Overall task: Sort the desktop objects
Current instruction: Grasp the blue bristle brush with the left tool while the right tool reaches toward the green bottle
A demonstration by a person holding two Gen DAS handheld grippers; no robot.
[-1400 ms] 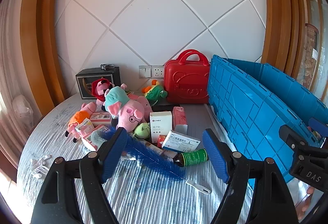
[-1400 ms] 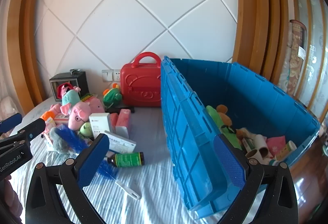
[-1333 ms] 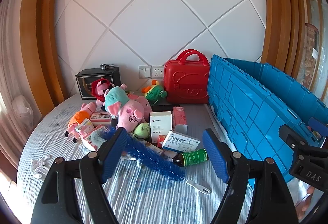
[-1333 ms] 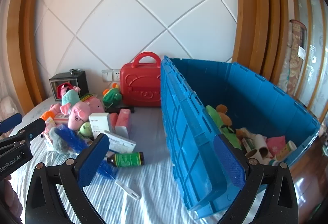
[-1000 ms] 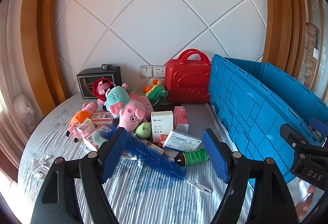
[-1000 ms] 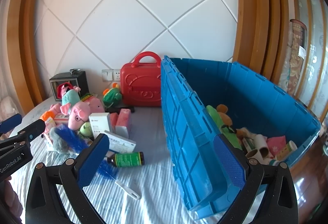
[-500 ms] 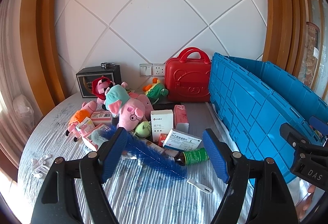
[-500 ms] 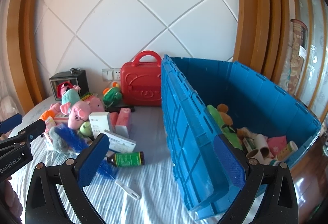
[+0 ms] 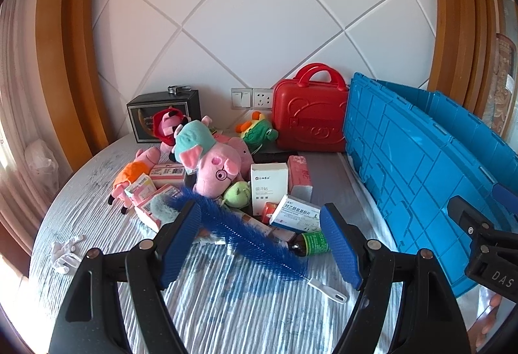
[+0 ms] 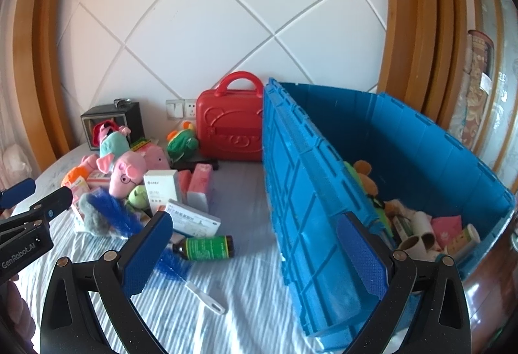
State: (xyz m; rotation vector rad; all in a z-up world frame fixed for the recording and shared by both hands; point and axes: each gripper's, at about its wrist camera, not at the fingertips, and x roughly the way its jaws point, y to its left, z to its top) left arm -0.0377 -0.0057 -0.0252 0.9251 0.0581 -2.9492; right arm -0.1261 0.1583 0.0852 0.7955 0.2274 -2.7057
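The left gripper [image 9: 260, 242] has eased a little forward and down toward the pile, so the blue bottle brush [image 9: 246, 232] and the brown bottle with a green label [image 9: 312, 244] now sit slightly higher between its fingers [image 9: 179, 244] than a second ago. Those fingers are spread wide and empty, touching nothing. The right gripper [image 10: 259, 248] has barely shifted; its fingers [image 10: 361, 252] are also released, one low in the frame's centre-left over the striped worktop [image 10: 246, 286], the other in front of the blue crate [image 10: 310, 192] wall. Plush pigs [image 9: 212, 164] and medicine boxes [image 9: 296, 218] lie heaped left of centre, well apart from the crate at right, which already holds toys and packets. Judging by this drift, the left side is lining up its next pick, probably the brush or bottle; nothing is gripped yet
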